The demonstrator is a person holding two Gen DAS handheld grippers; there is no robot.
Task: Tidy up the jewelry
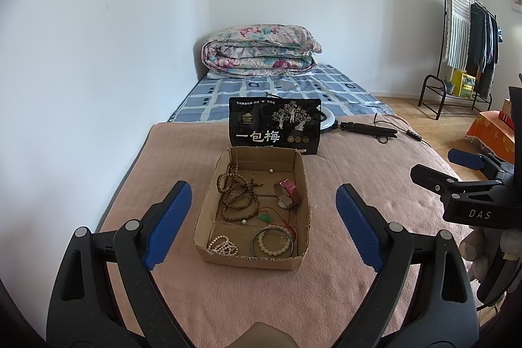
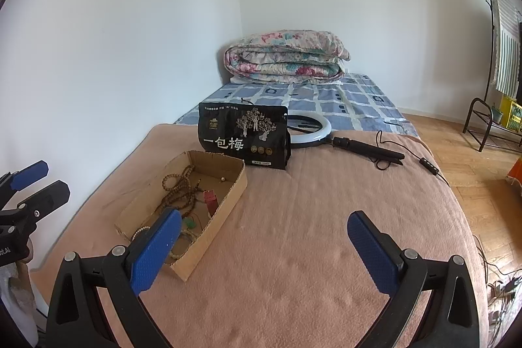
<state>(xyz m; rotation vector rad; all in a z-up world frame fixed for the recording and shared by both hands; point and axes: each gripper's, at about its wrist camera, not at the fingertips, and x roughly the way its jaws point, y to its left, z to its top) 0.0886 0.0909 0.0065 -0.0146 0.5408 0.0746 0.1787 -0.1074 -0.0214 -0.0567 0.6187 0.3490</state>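
Observation:
A shallow cardboard box (image 1: 301, 175) sits on a pink blanket. In it lie brown bead strands (image 1: 236, 194), a pink-strapped watch (image 1: 287, 193), a green pendant on a red cord (image 1: 267, 218), a white bead bracelet inside a bangle (image 1: 274, 243) and a small white bead strand (image 1: 222, 245). My left gripper (image 1: 262, 227) is open and empty, hovering in front of the box. My right gripper (image 2: 264, 250) is open and empty over the blanket, right of the box (image 2: 228, 194). It also shows at the right of the left wrist view (image 1: 456, 175).
A black snack bag (image 1: 274, 125) stands just behind the box. A ring light with handle and cable (image 2: 329, 137) lies to the right behind it. A folded floral quilt (image 1: 261, 52) sits at the bed's far end. A clothes rack (image 1: 466, 38) stands at the right.

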